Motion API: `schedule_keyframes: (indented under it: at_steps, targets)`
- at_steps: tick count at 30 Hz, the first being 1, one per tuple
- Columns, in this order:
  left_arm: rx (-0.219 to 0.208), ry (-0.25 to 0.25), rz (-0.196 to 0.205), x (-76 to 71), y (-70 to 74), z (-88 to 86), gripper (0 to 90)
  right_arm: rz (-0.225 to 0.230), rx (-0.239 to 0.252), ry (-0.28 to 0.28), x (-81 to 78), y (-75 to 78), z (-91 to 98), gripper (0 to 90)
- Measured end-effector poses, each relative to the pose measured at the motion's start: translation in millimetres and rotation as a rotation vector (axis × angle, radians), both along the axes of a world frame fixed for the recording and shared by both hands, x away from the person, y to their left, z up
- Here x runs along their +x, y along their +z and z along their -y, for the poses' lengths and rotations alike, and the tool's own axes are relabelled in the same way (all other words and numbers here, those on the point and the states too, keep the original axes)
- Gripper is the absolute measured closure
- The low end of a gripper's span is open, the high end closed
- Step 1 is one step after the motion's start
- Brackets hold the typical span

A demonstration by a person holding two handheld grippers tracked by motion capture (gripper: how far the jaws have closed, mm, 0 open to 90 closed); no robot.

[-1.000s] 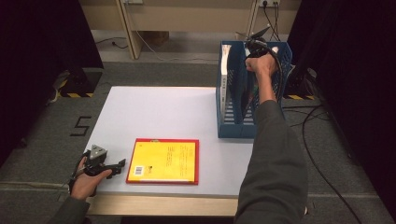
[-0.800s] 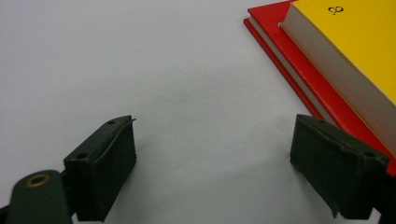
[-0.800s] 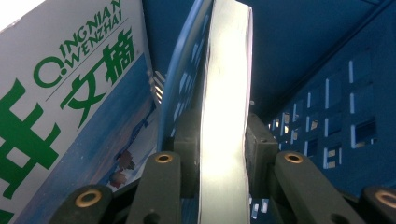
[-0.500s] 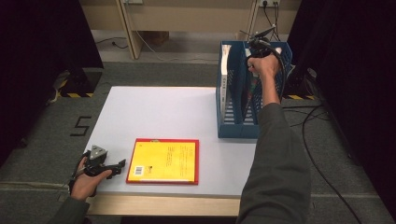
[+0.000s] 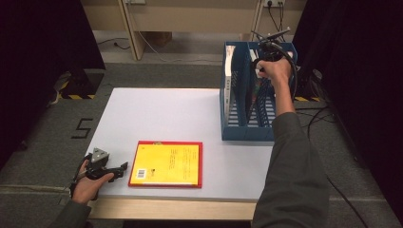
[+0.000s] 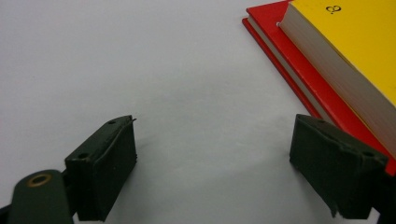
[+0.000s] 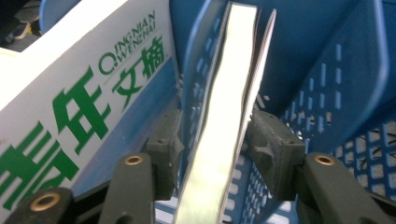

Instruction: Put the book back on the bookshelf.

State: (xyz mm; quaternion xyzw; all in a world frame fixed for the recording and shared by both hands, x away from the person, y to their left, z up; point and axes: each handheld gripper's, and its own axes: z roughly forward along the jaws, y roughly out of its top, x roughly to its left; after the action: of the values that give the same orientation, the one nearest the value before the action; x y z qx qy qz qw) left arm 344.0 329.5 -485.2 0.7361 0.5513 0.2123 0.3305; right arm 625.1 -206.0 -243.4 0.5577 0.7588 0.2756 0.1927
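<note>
A: Where is the right claw (image 7: 212,140) sitting?

B: It is hanging over the top of the blue file rack (image 5: 237,128), at the rack's far end. A thin book (image 7: 219,130) is standing upright in the rack's middle slot, and the jaws are straddling its top edge. They have just been opening; the pads are looking slightly clear of the book now, so nothing is being squeezed.

A: And beside that book?

B: A white book with green lettering (image 7: 79,107) is standing in the rack's next slot.

A: The left claw (image 6: 212,163)?

B: It is resting on the bench (image 5: 161,114), well away from the rack, jaws gaping and empty, just beside a yellow book (image 6: 355,56) lying on a red book (image 6: 299,60).
</note>
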Motion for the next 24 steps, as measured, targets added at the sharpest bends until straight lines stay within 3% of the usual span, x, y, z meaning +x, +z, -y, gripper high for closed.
schedule_keyframes:
  at_steps: [4,8,14,18,24]
  targets:
    - [-0.002,0.001,-0.001,0.0,0.0,0.1,13.7,0.008,0.042,0.019,-10.5,2.7,4.9,51.1]
    - [0.0,0.0,-0.001,0.2,0.0,0.0,13.6,0.007,0.04,0.054,-23.1,6.0,8.3,50.6]
    - [0.0,0.001,-0.001,0.2,0.0,0.0,13.5,0.03,0.081,0.069,-38.9,13.2,19.6,49.7]
    - [0.0,0.001,-0.001,0.2,0.0,0.0,13.5,0.051,0.056,0.055,-46.8,17.8,27.7,49.0]
    - [0.0,0.001,-0.001,0.2,0.0,0.0,13.5,0.032,0.035,0.016,-51.7,11.8,40.3,48.1]
